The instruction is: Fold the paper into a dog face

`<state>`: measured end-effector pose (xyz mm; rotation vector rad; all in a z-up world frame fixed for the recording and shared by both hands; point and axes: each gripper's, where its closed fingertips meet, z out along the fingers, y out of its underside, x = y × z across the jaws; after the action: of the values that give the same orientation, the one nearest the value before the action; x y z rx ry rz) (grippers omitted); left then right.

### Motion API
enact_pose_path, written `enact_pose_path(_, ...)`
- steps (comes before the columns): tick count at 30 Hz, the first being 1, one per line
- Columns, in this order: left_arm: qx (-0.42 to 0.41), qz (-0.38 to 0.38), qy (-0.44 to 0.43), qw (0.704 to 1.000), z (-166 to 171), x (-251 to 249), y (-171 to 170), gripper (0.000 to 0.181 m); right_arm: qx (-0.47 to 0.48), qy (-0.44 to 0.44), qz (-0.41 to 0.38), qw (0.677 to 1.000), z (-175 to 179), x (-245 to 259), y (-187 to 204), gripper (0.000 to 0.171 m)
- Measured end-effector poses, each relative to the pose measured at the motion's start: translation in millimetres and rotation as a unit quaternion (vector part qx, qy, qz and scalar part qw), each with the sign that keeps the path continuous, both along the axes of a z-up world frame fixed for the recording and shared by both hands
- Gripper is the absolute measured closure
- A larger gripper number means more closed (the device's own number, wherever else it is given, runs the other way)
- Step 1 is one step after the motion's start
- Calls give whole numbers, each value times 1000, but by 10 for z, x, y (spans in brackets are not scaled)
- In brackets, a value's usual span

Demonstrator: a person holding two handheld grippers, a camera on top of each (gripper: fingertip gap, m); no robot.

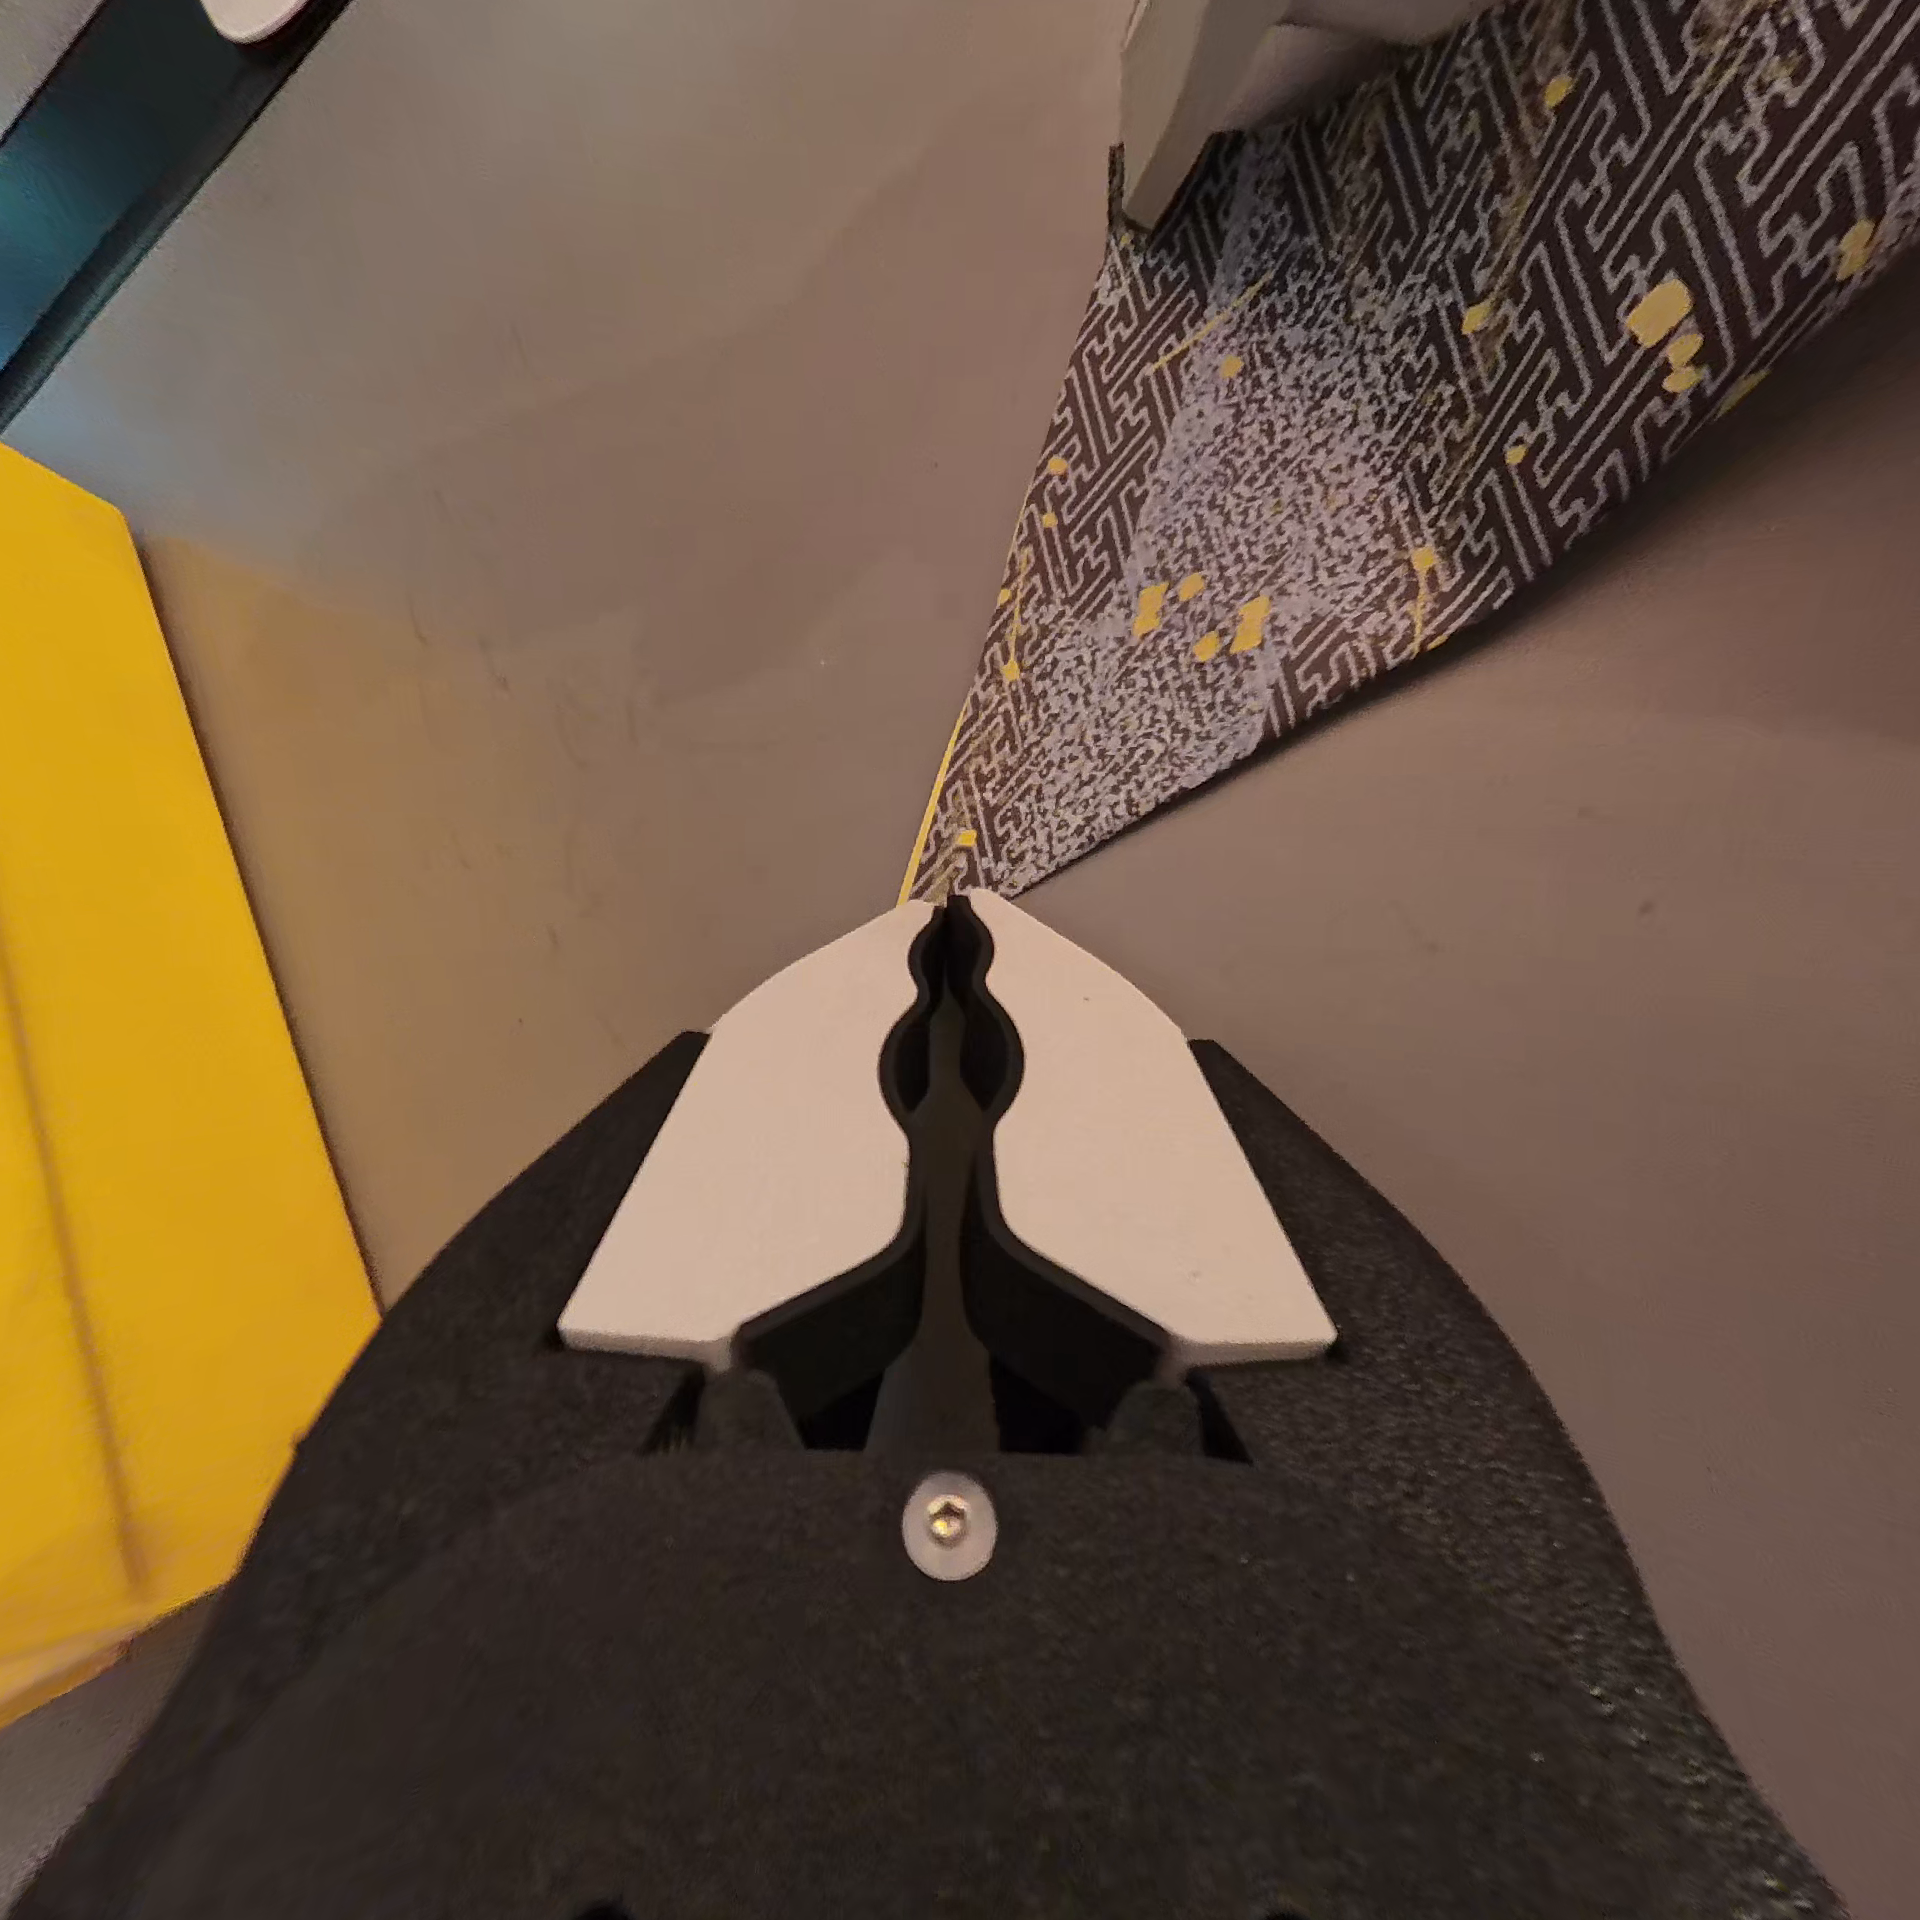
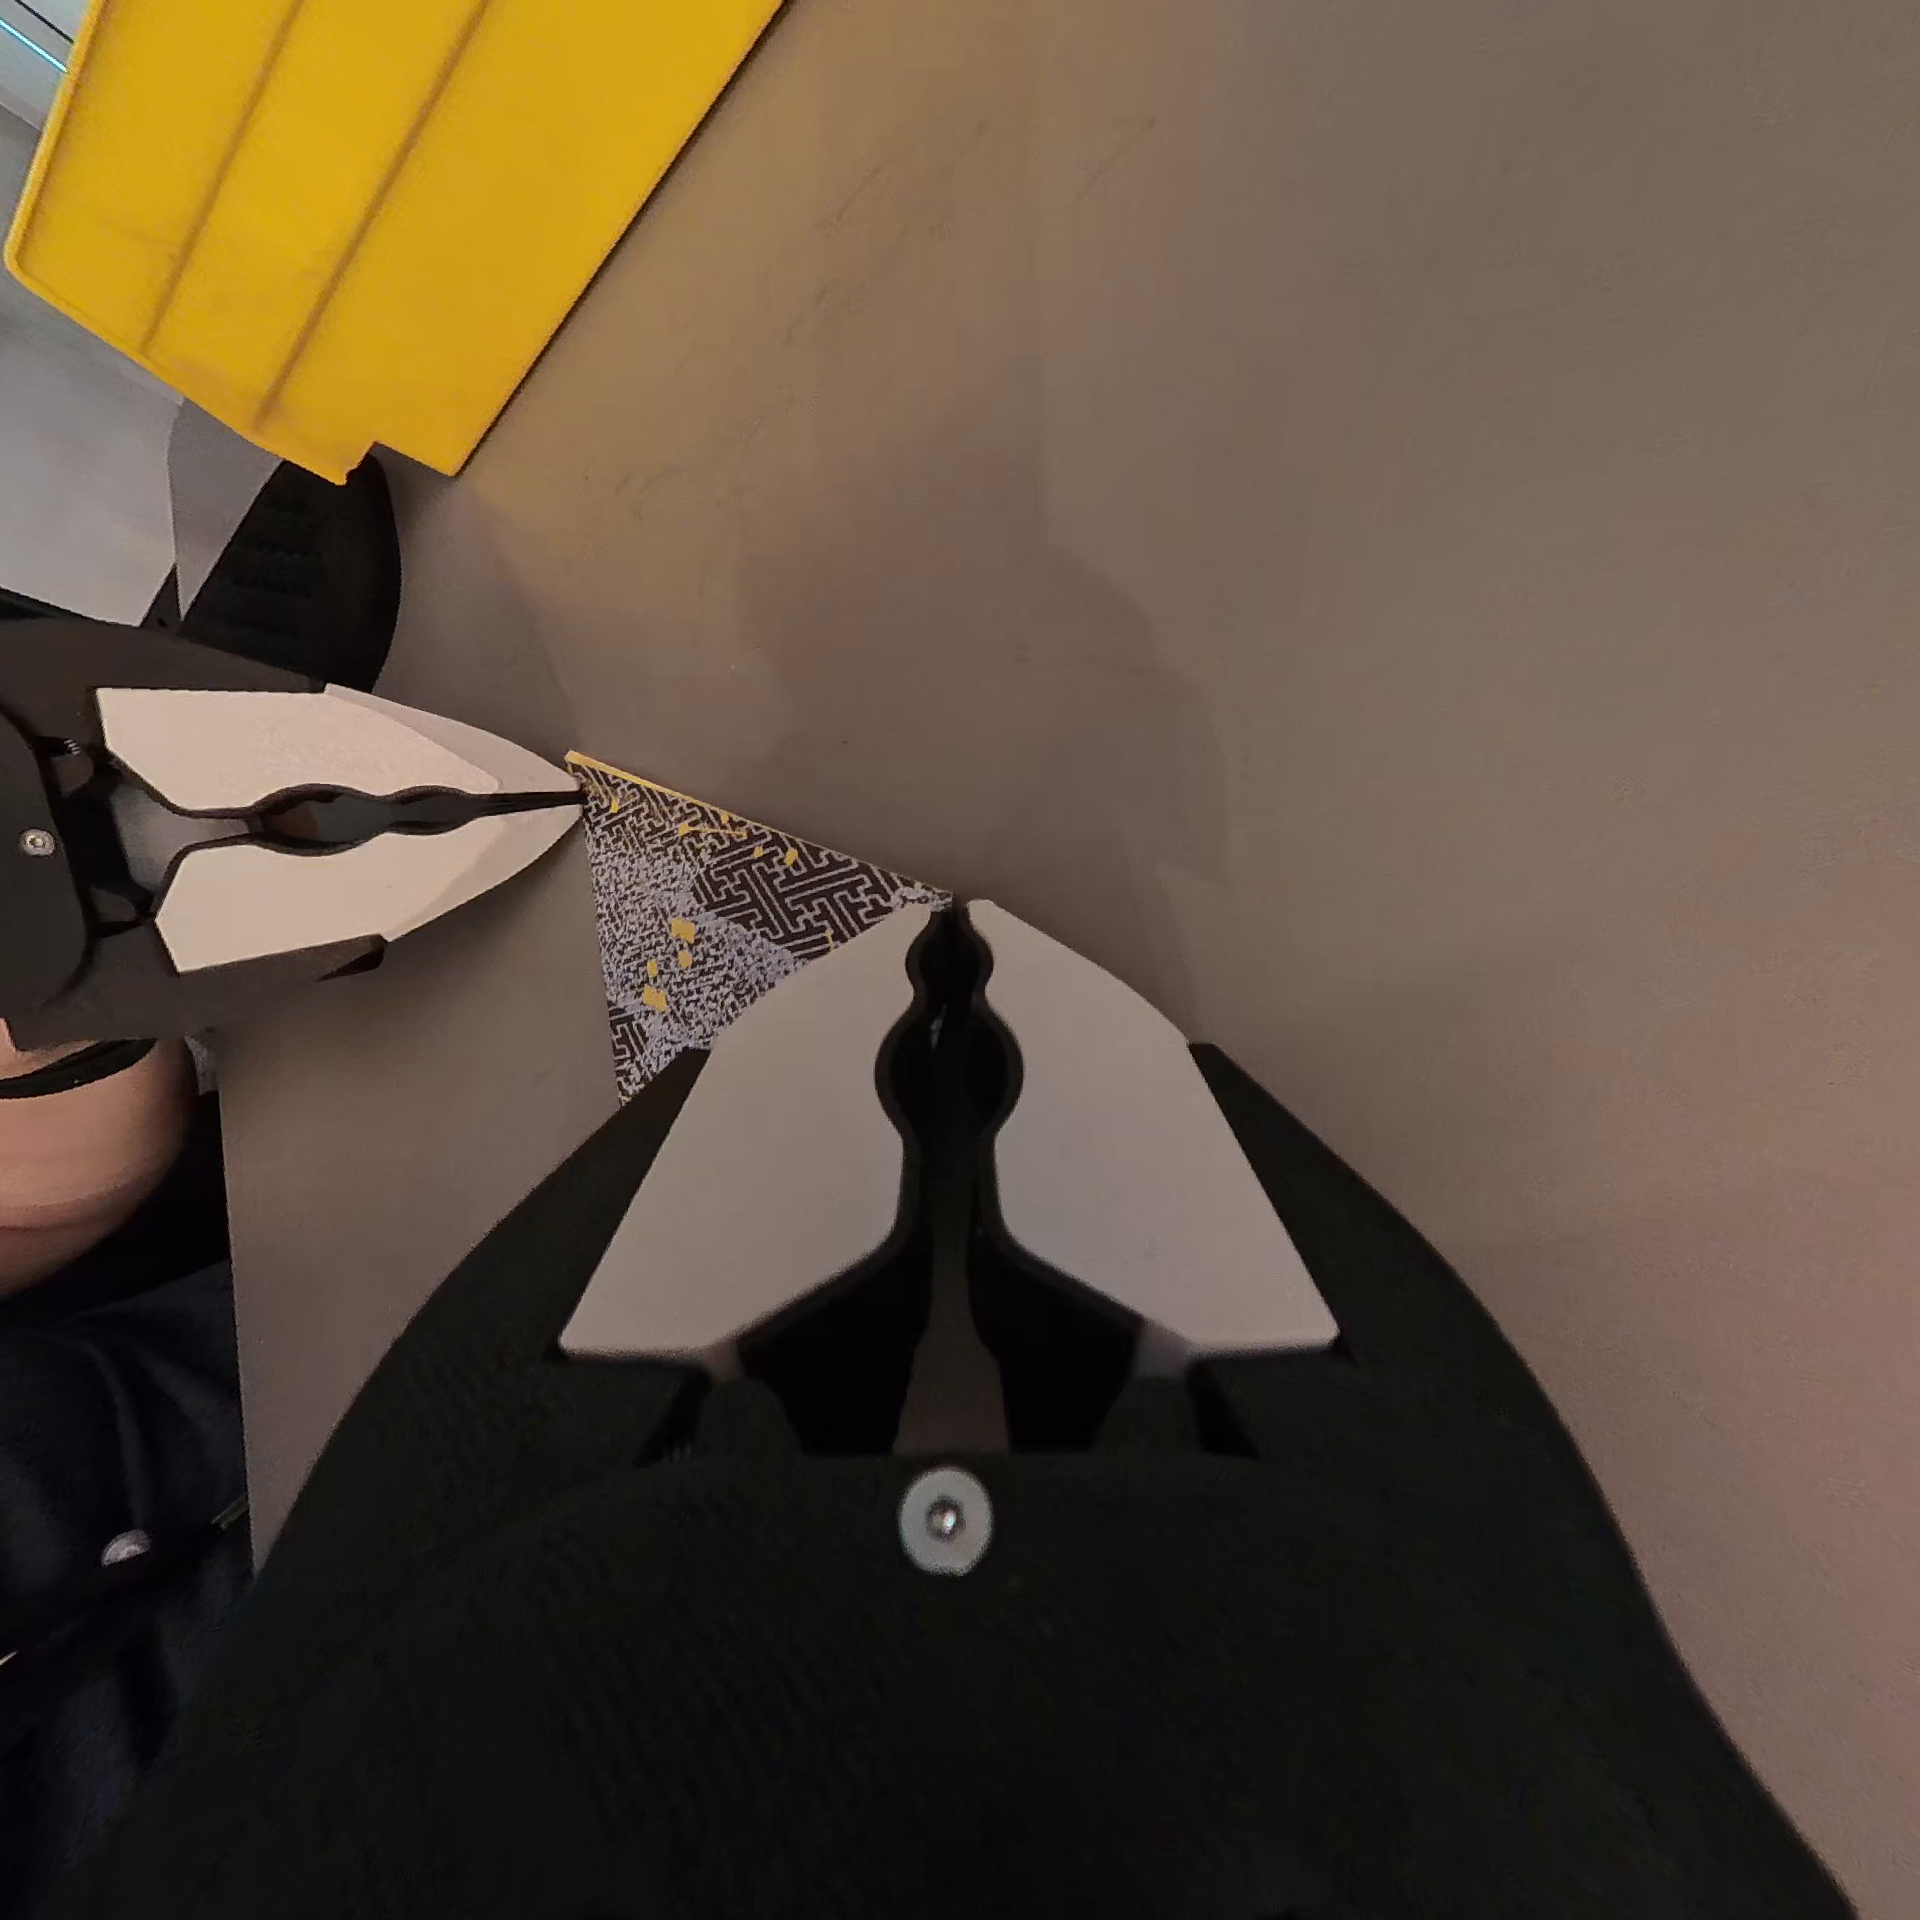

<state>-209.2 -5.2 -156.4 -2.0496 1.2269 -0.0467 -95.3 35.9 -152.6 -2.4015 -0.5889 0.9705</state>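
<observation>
Paper lies flat on the grey table, already folded into a dark patterned triangle with silver speckle and yellow flecks, and I have a gripper at each of two corners. From the right wrist view, my right gripper sits at the triangle's far right point, fingers pressed together with no gap at the tips — clenched, I judge, on that corner, though the tips hide the exact bite. My left gripper comes in from the left, its fingers likewise closed, tips meeting the upper left point of the triangle where a thin yellow edge shows. The left wrist view agrees: the left gripper is clamped with the paper fanning away from its tips toward the upper right, where a pale finger of the other gripper rests on it. So the long folded edge runs straight between my two sets of fingers, and the rest of the triangle falls toward me, its lower point partly under my right gripper's body. That line is what the next move turns on, as I read it: each held corner is an ear tip, and folding one down means swinging it across the triangle toward the hidden lower point while the other hand pins. Neither arm is nearer — both are at their corners. A yellow bin stands well apart at the far left.
</observation>
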Motion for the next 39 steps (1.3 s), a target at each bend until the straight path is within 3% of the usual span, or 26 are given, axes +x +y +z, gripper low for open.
enact_pose_path(5,4,20,36,999,13,-185,22,181,-2,3,-2,1000,2,1,3,169)
enact_pose_path(9,54,-15,-33,998,353,120,-41,181,1,1,0,1000,2,-4,0,170)
enact_pose_path(12,97,-60,-35,993,581,409,-10,181,3,25,13,1000,32,-37,-24,170)
enact_pose_path(16,59,-71,-74,993,666,636,238,176,29,142,52,988,388,-161,-92,170)
enact_pose_path(20,-54,-129,-212,967,907,817,212,170,133,172,101,971,836,-166,-158,170)
enact_pose_path(22,-60,-166,-231,957,1041,852,198,168,199,197,150,948,1064,-216,-288,170)
enact_pose_path(25,-28,-217,-219,951,1189,898,194,158,257,183,189,930,1212,-256,-404,170)
enact_pose_path(29,-45,-278,-194,940,1262,938,48,160,297,166,214,916,1300,-279,-504,170)
enact_pose_path(37,-58,-294,-196,934,1422,854,3,165,319,136,214,913,1359,-269,-507,170)
enact_pose_path(39,-80,-323,-216,918,1458,875,-115,164,324,136,214,911,1373,-269,-509,170)
